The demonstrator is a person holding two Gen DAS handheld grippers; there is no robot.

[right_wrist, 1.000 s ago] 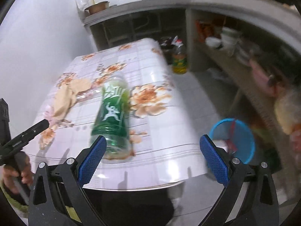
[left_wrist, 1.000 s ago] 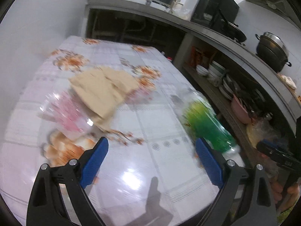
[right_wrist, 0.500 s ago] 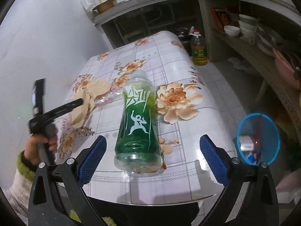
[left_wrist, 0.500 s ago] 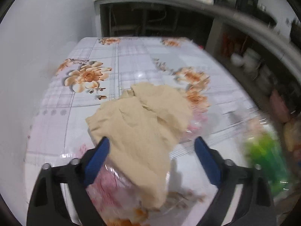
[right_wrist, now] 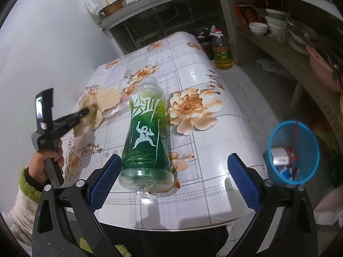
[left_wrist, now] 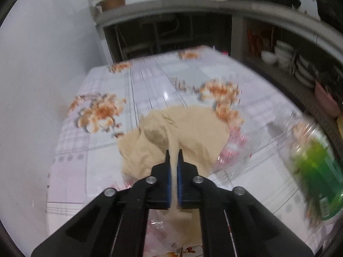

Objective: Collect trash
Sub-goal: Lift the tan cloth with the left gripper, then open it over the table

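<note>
Left wrist view: the left gripper [left_wrist: 174, 156] has its jaws pinched nearly together on a fold of the tan paper [left_wrist: 186, 128], which is pulled up into a ridge between the blue pads. The rest of the paper lies crumpled near the middle of the tabletop [left_wrist: 150, 81], partly over a clear plastic wrapper [left_wrist: 233, 150] with pink print that sticks out toward the right edge. A green bottle [left_wrist: 315, 167], blurred, lies on its side by the right edge. Bowls [left_wrist: 276, 55] are stacked on a shelf beyond the table.

Right wrist view: the right gripper [right_wrist: 174, 167] is spread wide and holds nothing. The green bottle [right_wrist: 146, 132] lies on its side at the near edge of the tabletop [right_wrist: 214, 81], base toward the camera, just beside the left blue pad [right_wrist: 105, 182]; whether they touch I cannot tell. Over by the left edge the left gripper [right_wrist: 84, 112] is closed on the tan paper [right_wrist: 103, 102], with the wrapper [right_wrist: 115, 109] lying between paper and bottle. On the floor off the right edge stands a blue bin [right_wrist: 276, 150] with some packaging in it, and an oil bottle [right_wrist: 221, 51] stands on the floor past the far right corner
</note>
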